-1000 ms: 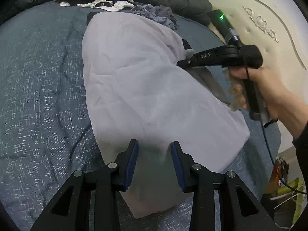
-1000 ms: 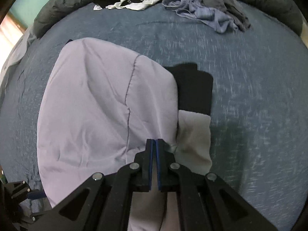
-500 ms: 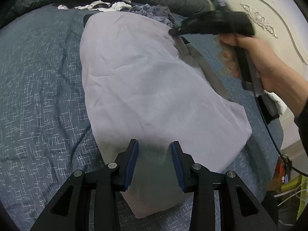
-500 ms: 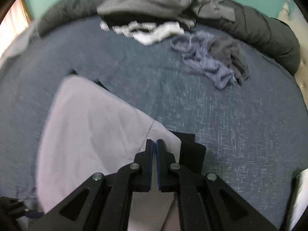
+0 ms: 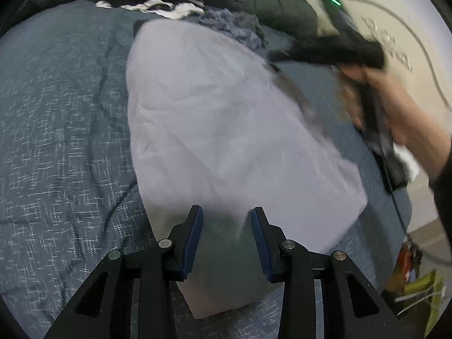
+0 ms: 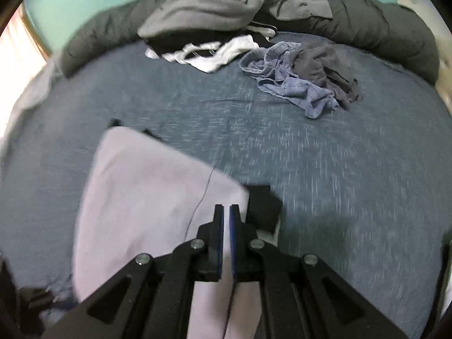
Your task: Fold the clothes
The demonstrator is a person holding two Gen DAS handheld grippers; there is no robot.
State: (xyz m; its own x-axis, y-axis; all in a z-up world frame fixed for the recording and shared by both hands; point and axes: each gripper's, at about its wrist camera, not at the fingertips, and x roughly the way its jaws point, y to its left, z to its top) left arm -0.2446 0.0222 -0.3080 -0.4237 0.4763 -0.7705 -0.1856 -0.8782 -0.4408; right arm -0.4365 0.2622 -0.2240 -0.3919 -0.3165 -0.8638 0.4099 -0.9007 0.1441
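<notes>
Since a second ago the right gripper [image 6: 225, 212] has risen and tilted up toward the pile [image 6: 299, 79] at 12 o'clock; its jaws are nearly closed, and whether they pinch cloth I cannot tell. The lilac garment [image 5: 231, 130] lies spread flat on the bed [image 5: 62, 130], with a dark piece [image 6: 262, 206] at its right edge. It looks light, soft and limp; better to take it at a corner or hem. The left gripper [image 5: 226, 220] is wide open above the near edge at 6 o'clock, holding nothing.
</notes>
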